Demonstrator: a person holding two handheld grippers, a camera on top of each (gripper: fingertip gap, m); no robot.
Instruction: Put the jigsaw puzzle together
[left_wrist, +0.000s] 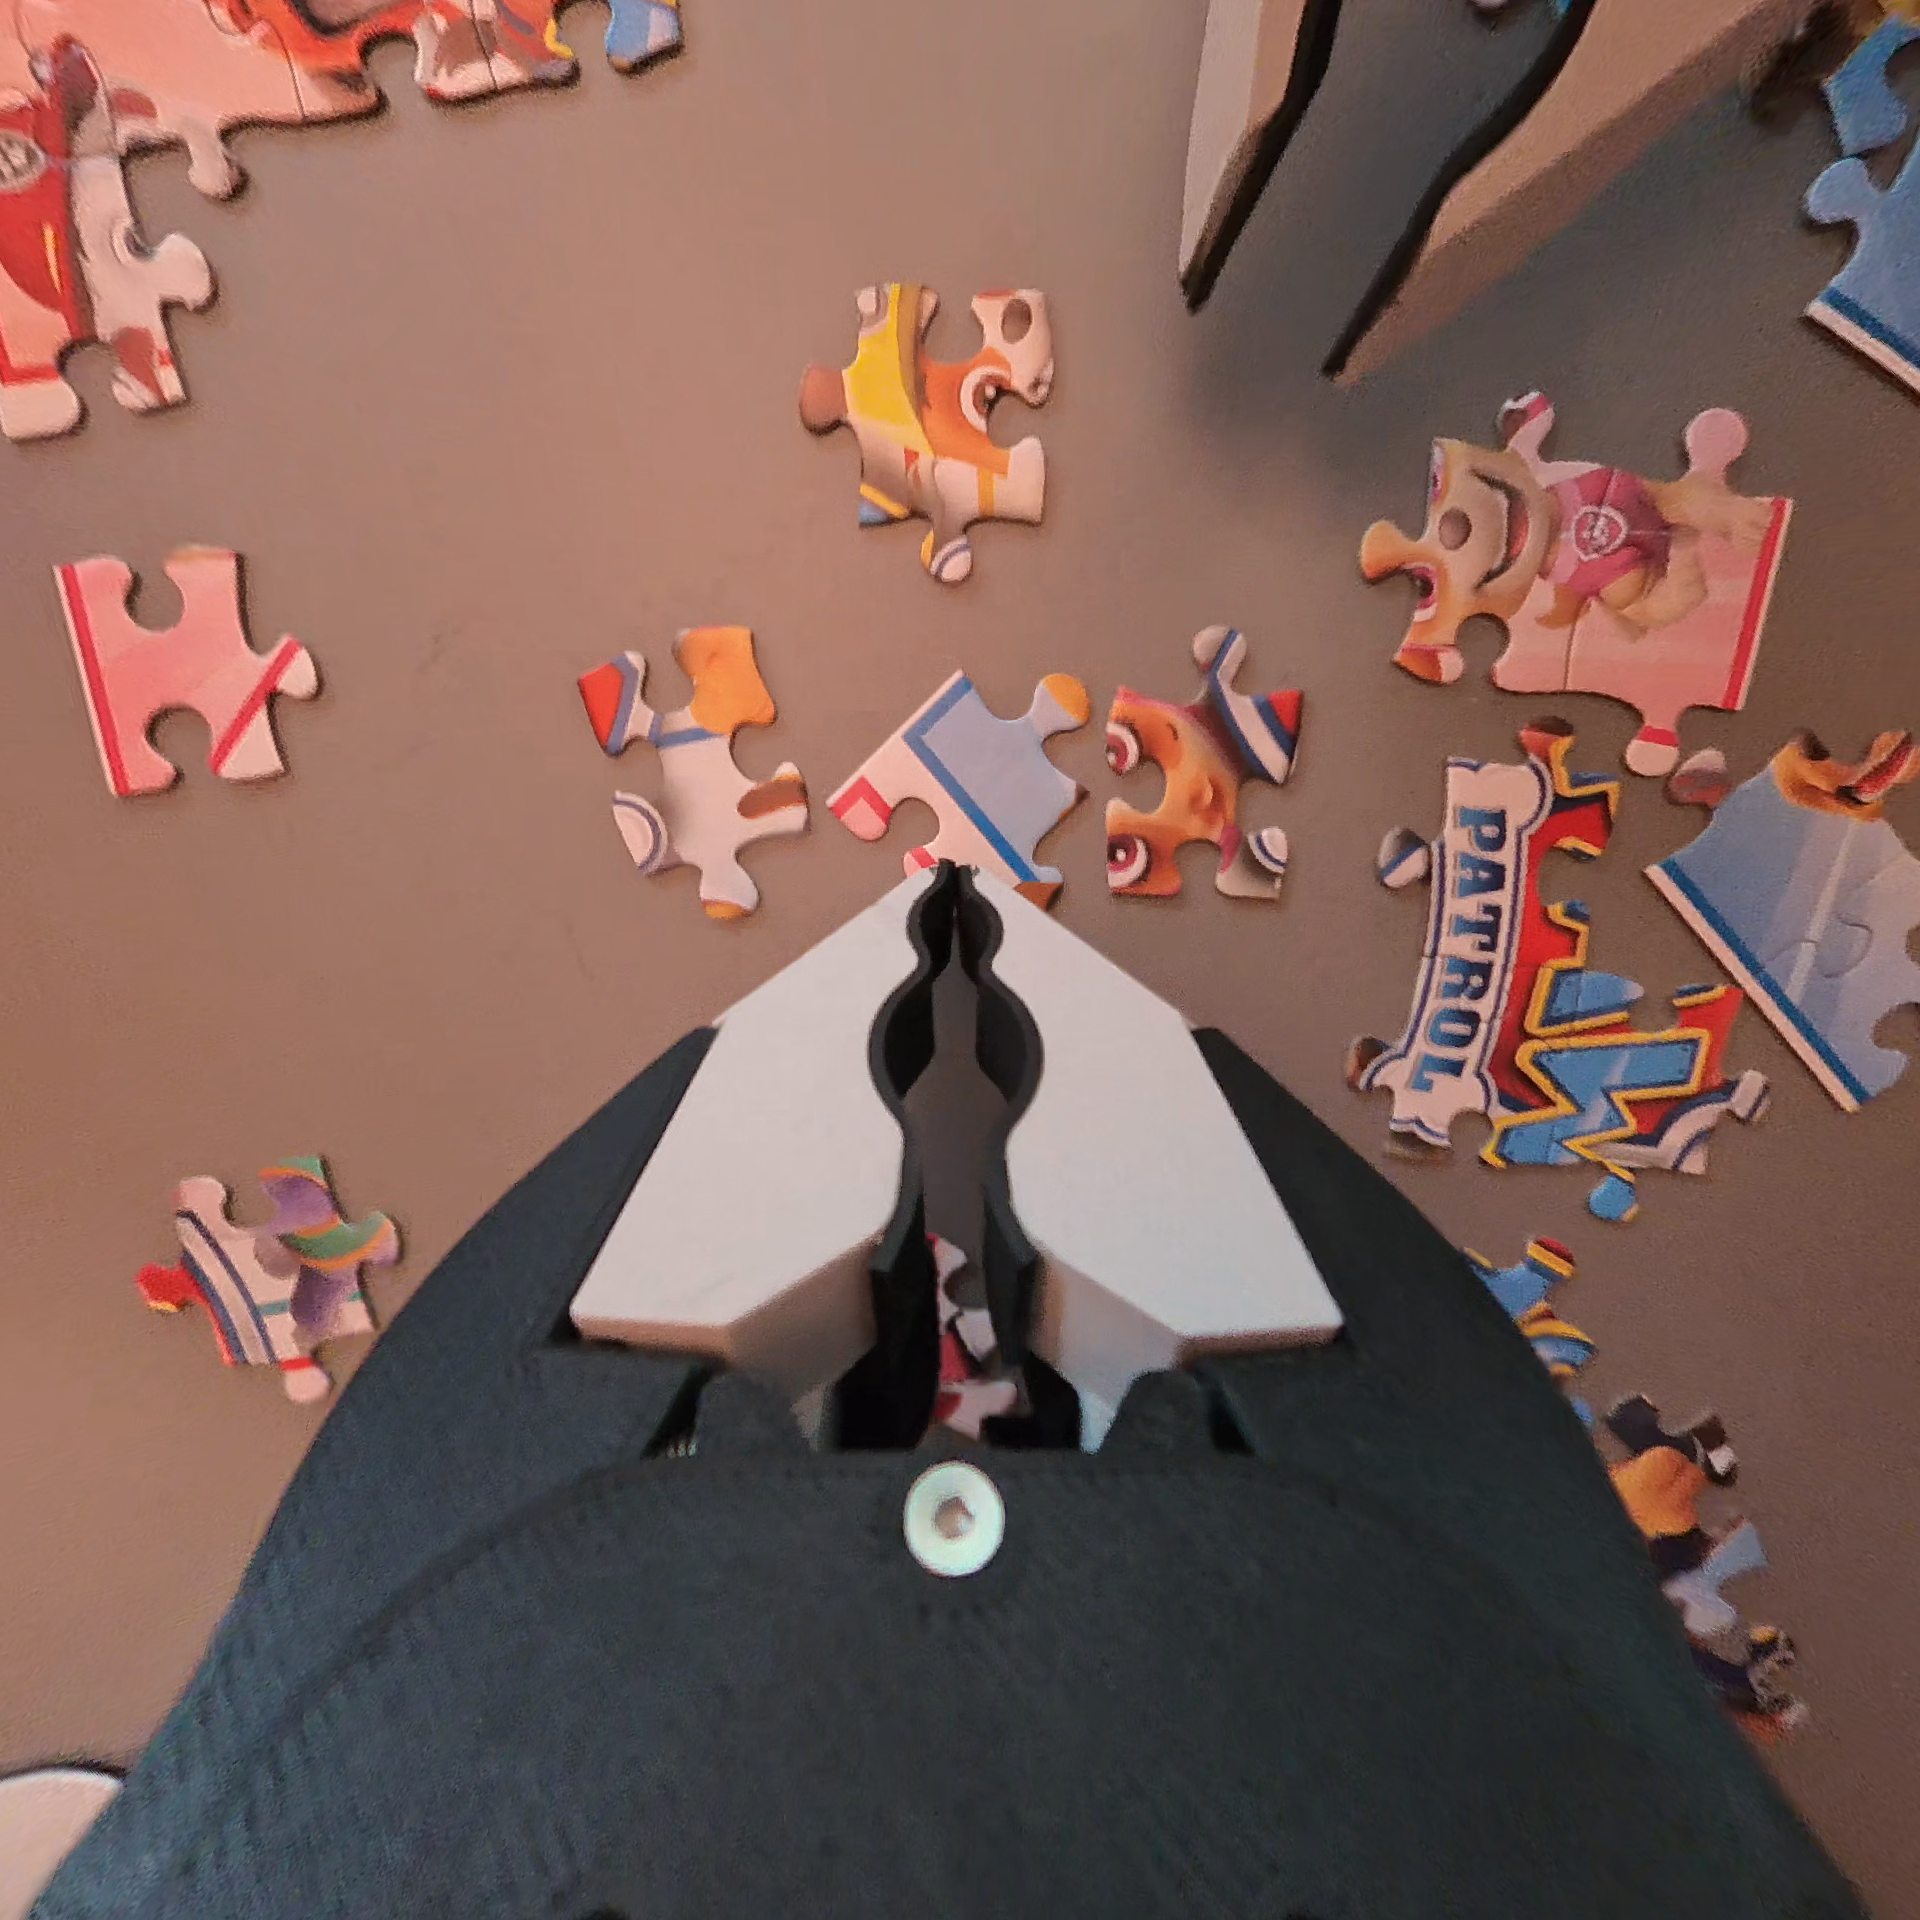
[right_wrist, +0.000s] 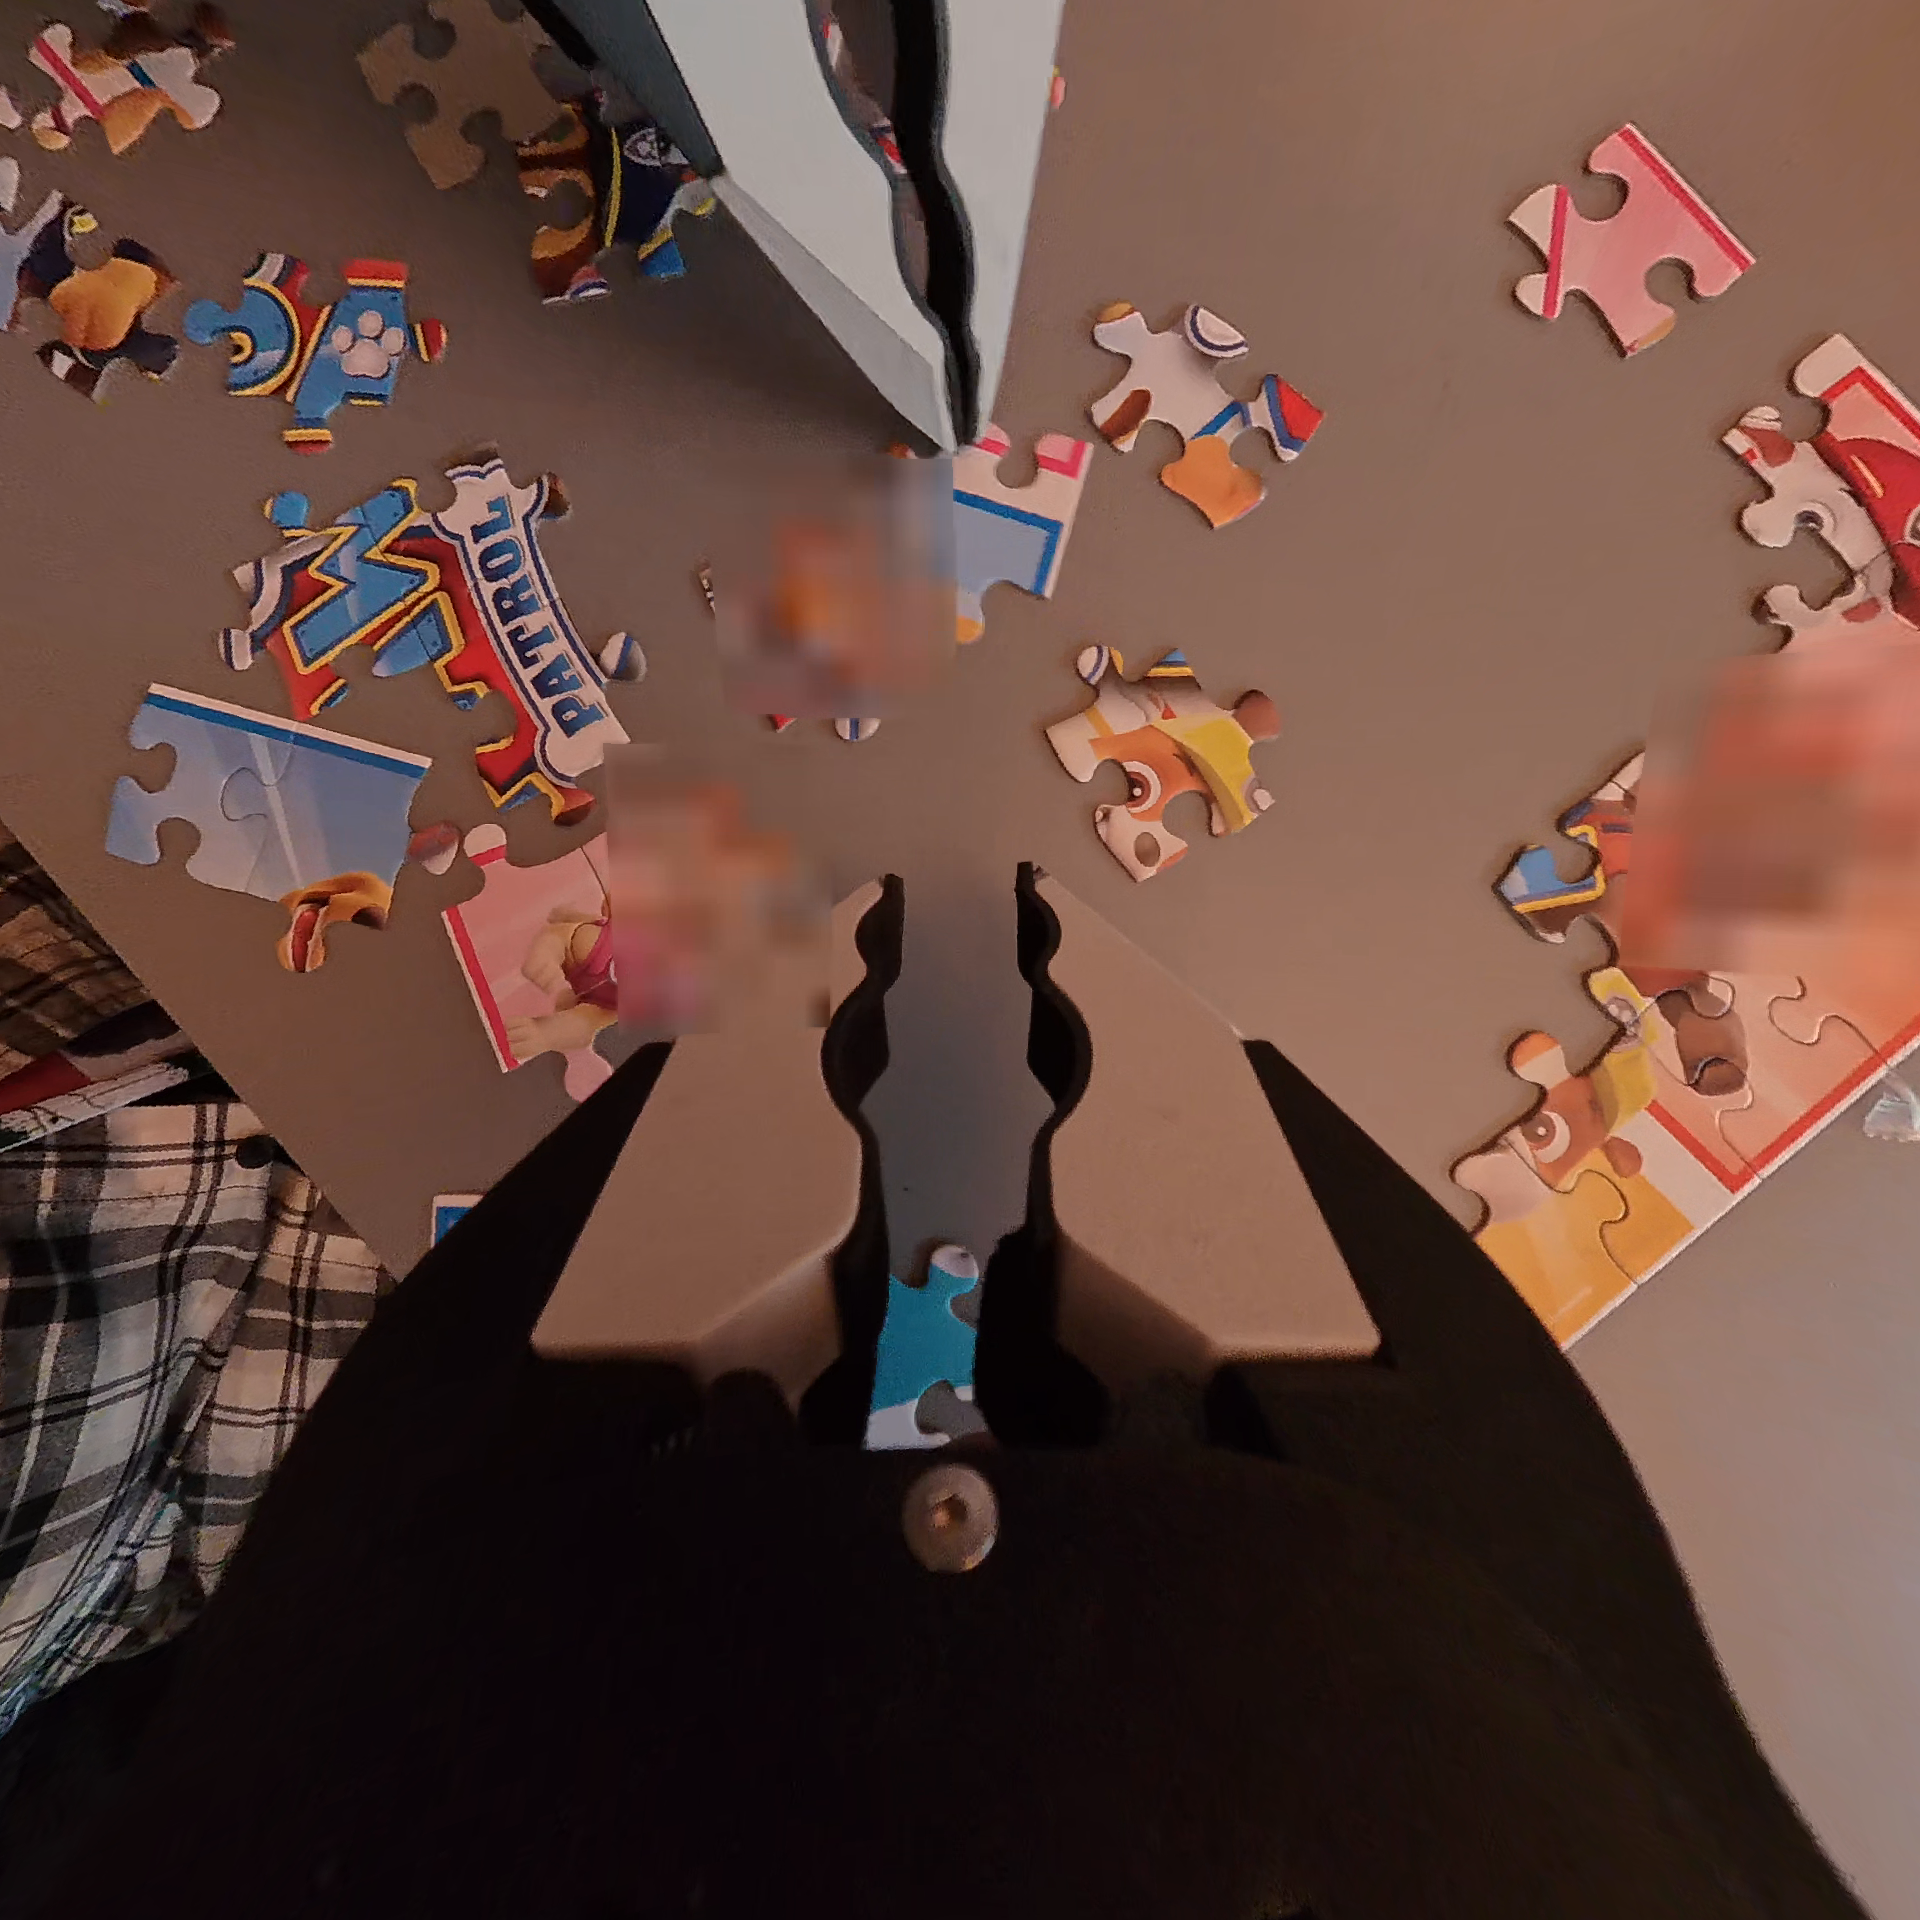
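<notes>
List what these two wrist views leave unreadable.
- Left wrist view: whether the left gripper pinches the pale blue corner piece; the fingers cover the contact.
- Right wrist view: mosaic patches hide several pieces' pictures.
- Right wrist view: the assembled section runs past the right edge.

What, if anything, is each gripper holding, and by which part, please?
The left gripper pinches the pale blue corner piece at its near edge. The right gripper is open, holding nothing.

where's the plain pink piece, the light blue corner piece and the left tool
plain pink piece (left_wrist: 182, 670), left wrist view, its pink middle
light blue corner piece (left_wrist: 971, 779), left wrist view, its blue field
left tool (left_wrist: 953, 873), left wrist view, closed tips
</notes>
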